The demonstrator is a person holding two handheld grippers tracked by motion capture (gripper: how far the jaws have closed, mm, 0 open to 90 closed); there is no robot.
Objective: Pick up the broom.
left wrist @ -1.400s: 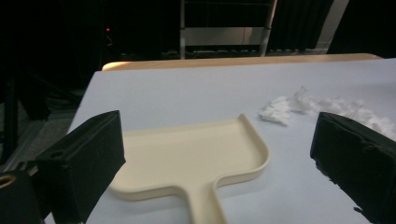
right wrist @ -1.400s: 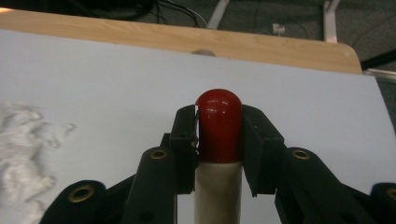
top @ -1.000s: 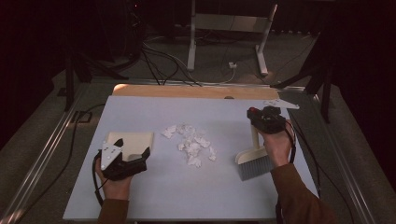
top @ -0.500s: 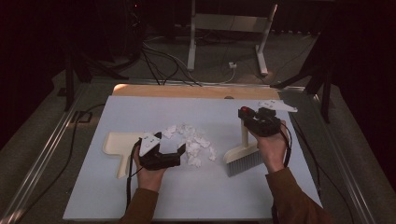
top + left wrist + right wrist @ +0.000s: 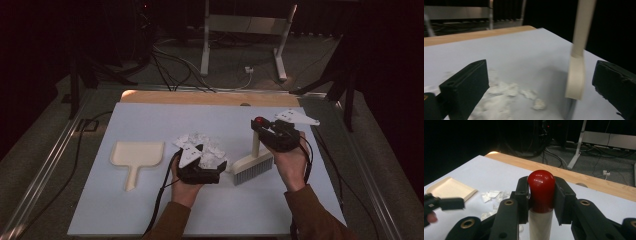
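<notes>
Right now the right claw [image 5: 270, 134] is clamped on the brush handle [image 5: 541, 220], its jaws pressed to either side just under the red knob [image 5: 541, 187], as the right gripper view shows plainly. Below that claw the handle runs down to the brush head [image 5: 253, 168], whose grey bristles rest on the white mat [image 5: 150, 120], with the person's right hand [image 5: 290, 160] behind the claw. Just left of the brush head sits the left claw [image 5: 212, 167], its jaws spread wide with nothing between them; in the left gripper view the two black jaws stand far apart, and the cream handle rises ahead between them, nearer the right-hand jaw, not touching either. Scraps of crumpled white paper [image 5: 202, 147] lie just ahead of the left claw and partly under it in the high view, and they show blurred on the mat by its left-hand jaw. The left hand [image 5: 185, 192] holds that claw from below. Well off to the left claw's far side a cream dustpan [image 5: 136, 155] lies flat on the mat, handle toward the person. Beyond the mat a strip of wooden table edge [image 5: 200, 97] shows, then dark floor with cables [image 5: 170, 60].
</notes>
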